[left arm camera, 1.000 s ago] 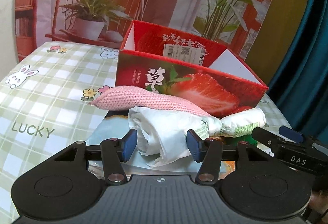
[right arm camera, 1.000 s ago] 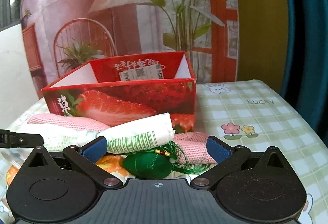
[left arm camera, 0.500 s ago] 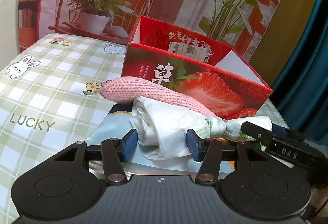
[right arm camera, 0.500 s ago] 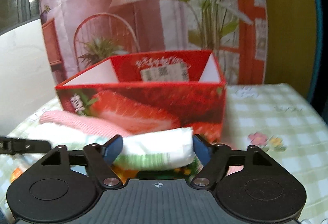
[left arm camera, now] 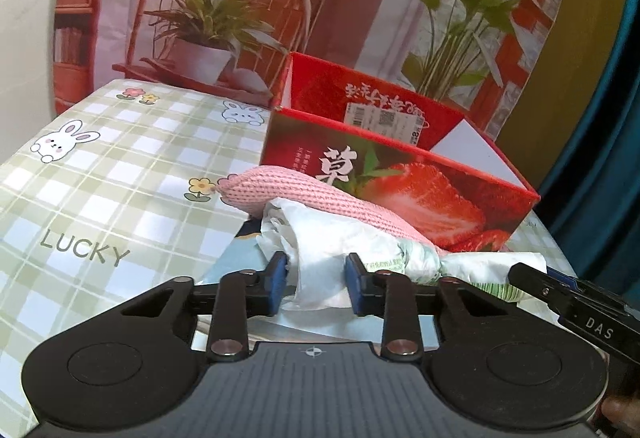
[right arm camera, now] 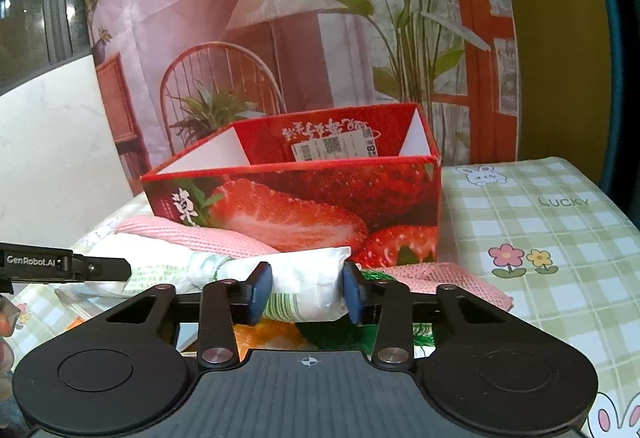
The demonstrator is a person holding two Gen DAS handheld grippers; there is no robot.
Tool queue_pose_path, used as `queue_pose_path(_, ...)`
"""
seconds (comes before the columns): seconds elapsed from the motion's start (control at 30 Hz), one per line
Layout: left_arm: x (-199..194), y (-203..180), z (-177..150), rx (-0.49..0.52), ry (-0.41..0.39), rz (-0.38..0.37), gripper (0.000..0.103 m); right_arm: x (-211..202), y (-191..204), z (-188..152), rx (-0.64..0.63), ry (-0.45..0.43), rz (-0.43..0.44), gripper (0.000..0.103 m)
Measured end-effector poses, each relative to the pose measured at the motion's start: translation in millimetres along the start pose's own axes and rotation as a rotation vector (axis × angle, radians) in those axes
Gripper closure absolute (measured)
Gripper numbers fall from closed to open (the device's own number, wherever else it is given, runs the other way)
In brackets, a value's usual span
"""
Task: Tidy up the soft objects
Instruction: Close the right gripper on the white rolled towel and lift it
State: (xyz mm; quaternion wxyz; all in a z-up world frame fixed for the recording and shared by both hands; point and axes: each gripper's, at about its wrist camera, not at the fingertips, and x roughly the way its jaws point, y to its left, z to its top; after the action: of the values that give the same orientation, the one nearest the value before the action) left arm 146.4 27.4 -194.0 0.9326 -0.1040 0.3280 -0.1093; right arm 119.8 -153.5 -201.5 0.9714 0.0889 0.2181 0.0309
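Both grippers, jaws closing

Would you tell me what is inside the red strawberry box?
The red strawberry box shows only bare inner walls: white side panels and a barcode label on its far wall. Its near wall hides the floor, so contents there cannot be ruled out.

You see a green checked tablecloth with rabbits, flowers and the word LUCKY; behind it hangs a printed backdrop showing a chair, potted plants and a lamp, with a teal curtain beside it.
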Motion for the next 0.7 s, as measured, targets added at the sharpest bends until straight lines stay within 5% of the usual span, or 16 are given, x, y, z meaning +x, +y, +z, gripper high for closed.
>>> queue_pose_path(0.43, -29, -21, 5, 0.112, -0.170, -0.024, 0.082, -17, 5, 9, 0.002, -0.056, 0.042, 0.086)
queue_pose_path(0.7, -18, -15, 1, 0.091, -0.096, -0.037, 0.082, -15, 5, 7, 0.007, -0.044, 0.046, 0.087)
